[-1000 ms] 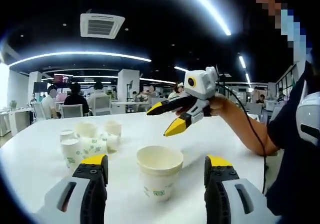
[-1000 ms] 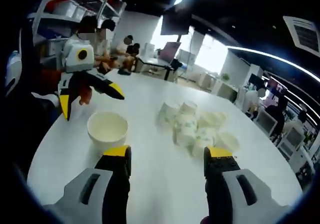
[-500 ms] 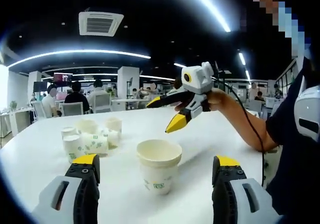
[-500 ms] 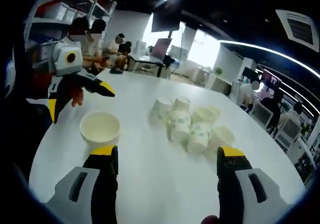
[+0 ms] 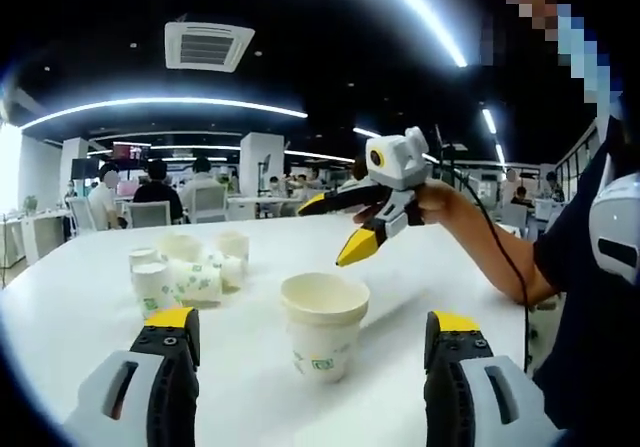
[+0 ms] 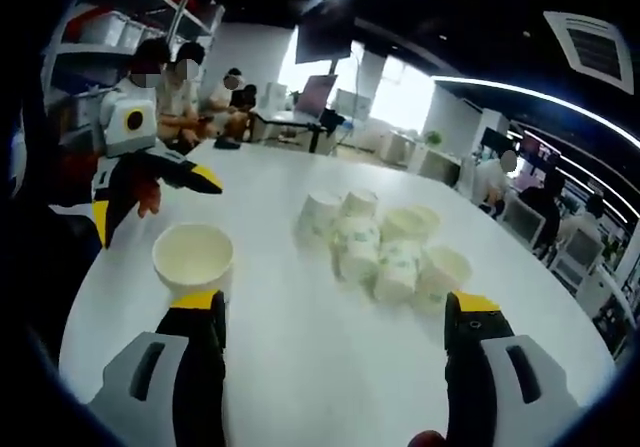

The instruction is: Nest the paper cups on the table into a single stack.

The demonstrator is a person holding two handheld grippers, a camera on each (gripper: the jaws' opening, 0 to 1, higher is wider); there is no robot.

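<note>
Yellow-tipped grey jaws of the left gripper (image 5: 312, 329) stand spread wide and empty, one to each side of the short stack of cream paper cups (image 5: 323, 323) standing upright on the round white table (image 5: 70, 302), touching neither jaw. The right gripper (image 6: 335, 312) is likewise agape and empty, low over the table with the stack just beyond its left jaw and the huddle of loose white paper cups with green print (image 6: 381, 250), some upright and some tipped, farther off across the tabletop.
</note>
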